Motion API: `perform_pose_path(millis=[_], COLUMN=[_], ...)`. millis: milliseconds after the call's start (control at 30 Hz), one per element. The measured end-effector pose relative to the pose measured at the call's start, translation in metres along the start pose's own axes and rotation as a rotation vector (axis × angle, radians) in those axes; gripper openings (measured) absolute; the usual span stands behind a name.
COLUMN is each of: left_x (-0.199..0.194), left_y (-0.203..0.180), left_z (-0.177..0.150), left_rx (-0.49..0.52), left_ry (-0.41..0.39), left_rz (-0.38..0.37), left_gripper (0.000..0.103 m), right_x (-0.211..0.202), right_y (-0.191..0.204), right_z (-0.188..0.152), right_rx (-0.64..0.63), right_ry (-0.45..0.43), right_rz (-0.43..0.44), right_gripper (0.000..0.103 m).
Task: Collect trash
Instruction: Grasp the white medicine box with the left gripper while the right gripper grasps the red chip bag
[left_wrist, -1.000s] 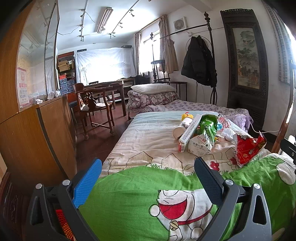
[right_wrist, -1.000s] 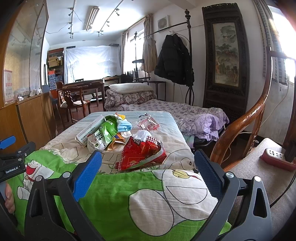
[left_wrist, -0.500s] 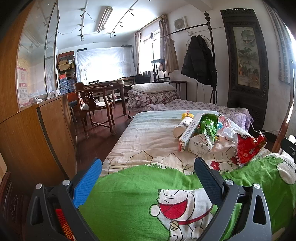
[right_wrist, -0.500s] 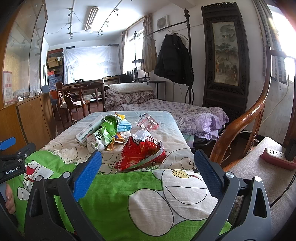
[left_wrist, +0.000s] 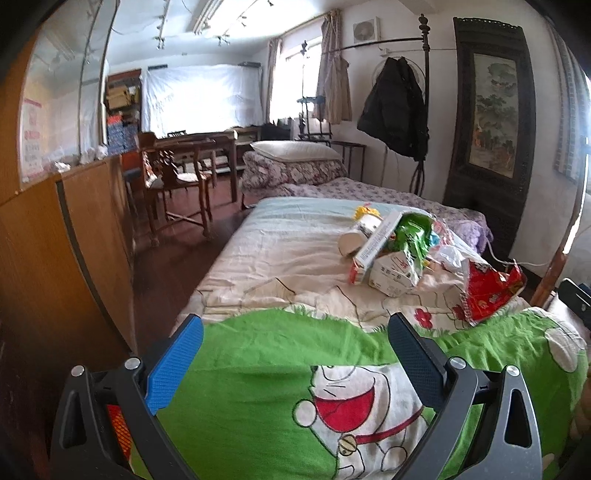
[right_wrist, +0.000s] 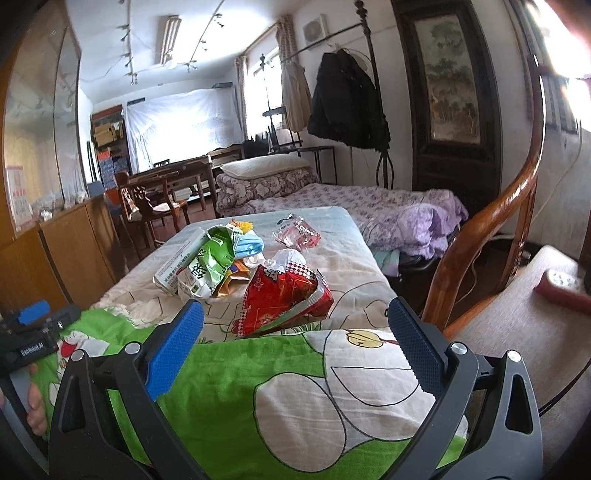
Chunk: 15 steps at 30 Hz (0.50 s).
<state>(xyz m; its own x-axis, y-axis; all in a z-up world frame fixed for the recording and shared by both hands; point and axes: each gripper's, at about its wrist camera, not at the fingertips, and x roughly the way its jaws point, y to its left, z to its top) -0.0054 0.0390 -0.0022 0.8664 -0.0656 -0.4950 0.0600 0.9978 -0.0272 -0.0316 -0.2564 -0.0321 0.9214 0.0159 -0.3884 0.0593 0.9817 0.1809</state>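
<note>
Where the cream sheet meets the green cartoon blanket (right_wrist: 236, 376), a heap of trash lies on the bed (left_wrist: 280, 258), toward its right side as the left wrist view has it. Nearest in the right wrist view is a red snack bag (right_wrist: 284, 301), crumpled and lying just beyond the blanket's edge. Left of it and a little farther sit a green snack bag (right_wrist: 214, 254), draped over a white carton (right_wrist: 192, 286), and a long white box (right_wrist: 177, 264) lying at the left of the heap. A blue face mask (right_wrist: 249, 245) rests behind the green bag, and a clear pinkish wrapper (right_wrist: 297, 234) lies apart, farther up the bed. From the left wrist view a paper cup (left_wrist: 352, 240) on its side shows at the far left of the heap, touching the long box.

Both tools hang over the near blanket, short of the trash. The right gripper (right_wrist: 295, 336) has its fingers spread wide with nothing between them; the left gripper (left_wrist: 295, 347) is likewise wide and empty. At the left edge of the right wrist view a hand (right_wrist: 35, 406) grips the other tool's handle.

Beyond the bed stand a second bed with a pillow (right_wrist: 266, 166), a black coat (right_wrist: 347, 103) on a stand, and a wooden chair (left_wrist: 173, 184) to the left.
</note>
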Motion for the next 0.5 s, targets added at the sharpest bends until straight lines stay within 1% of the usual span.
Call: perform_pose_path(millis=[67,133,233,300,433,500], left_x=[0.002,0.007,0.02,0.032,0.064,0.083], left_y=[-0.001,-0.003,-0.005,-0.008,-0.018,-0.024], left_z=[0.001,0.003,0.01,0.022,0.053,0.066], left_rx=[0.004,0.01,0.014,0.018,0.009,0.013], left_ry=[0.015,0.041,0.111,0.144,0.164,0.182], left_rz=[-0.014,-0.044,-0.111,-0.14,-0.153,-0.153], left_gripper=[0.098,0.098,0.098,0.098,0.098,0.098], right_x=[0.003,0.01,0.025,0.036,0.058,0.075], right_y=[-0.005,-0.008,-0.009,-0.009,-0.007,-0.001], right_z=[0.001,0.002,0.007,0.011,0.021,0.024], right_rx=[0.029,0.059,0.087,0.109,0.188,0.198], right_ry=[0.019,0.052,0.112,0.138,0.143,0.189], right_rz=[0.011,0.021,0.035,0.033,0.052,0.045], right_gripper=[0.096,0.096,0.096,0.096,0.096,0.096])
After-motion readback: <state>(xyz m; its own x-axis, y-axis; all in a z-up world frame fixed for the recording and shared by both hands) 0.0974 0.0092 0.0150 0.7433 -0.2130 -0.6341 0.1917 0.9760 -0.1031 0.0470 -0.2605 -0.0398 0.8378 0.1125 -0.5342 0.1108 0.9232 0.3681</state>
